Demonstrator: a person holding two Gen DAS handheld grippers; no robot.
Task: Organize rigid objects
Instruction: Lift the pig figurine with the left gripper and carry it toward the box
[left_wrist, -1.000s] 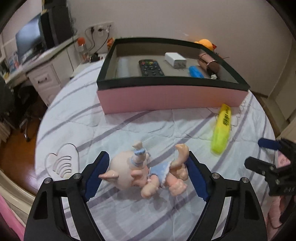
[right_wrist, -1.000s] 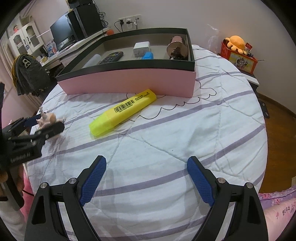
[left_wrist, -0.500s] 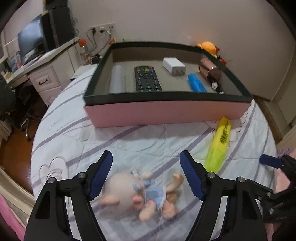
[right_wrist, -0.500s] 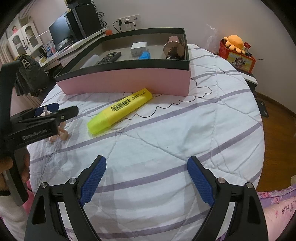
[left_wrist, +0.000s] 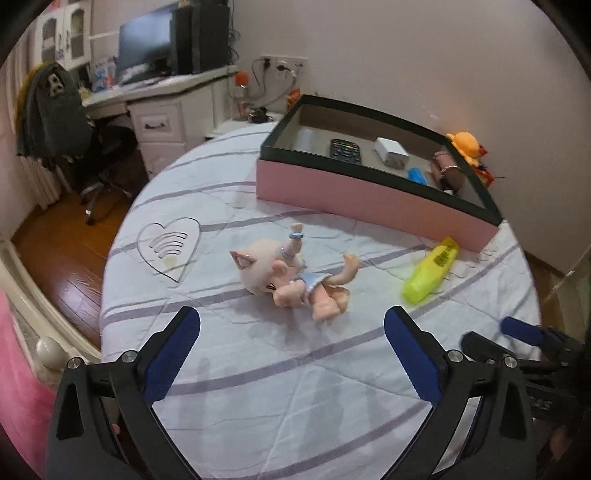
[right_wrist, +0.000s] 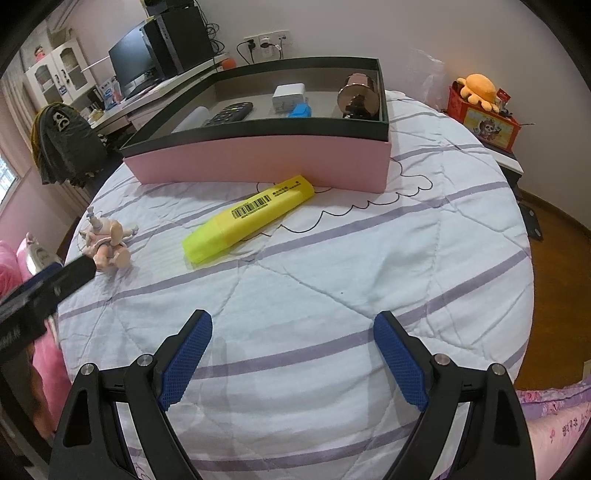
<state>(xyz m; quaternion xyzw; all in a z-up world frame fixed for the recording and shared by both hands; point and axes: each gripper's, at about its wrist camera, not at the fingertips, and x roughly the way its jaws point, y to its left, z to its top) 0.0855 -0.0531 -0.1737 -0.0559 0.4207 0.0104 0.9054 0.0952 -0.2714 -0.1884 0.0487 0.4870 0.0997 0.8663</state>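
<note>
Two hand-held claws hover over a bed covered in a white quilt with lilac stripes. The left claw has just been opening; its blue pads are spread wide with nothing between them, and a small pink doll lies on its side on the quilt just ahead of the pads. The right claw is also held apart and empty above bare quilt. One yellow highlighter lies near the pink box, its far end just beside the box wall. One doll and one highlighter are counted outside the box. Inside it, five things are counted: a remote control, a white charger, a blue item, a copper-coloured cylinder and what may be a pale roll, only partly seen. For a good pick, the doll is best straddled across its body rather than a thin limb, and the pads closed firmly before it is lifted over the box rim.
</note>
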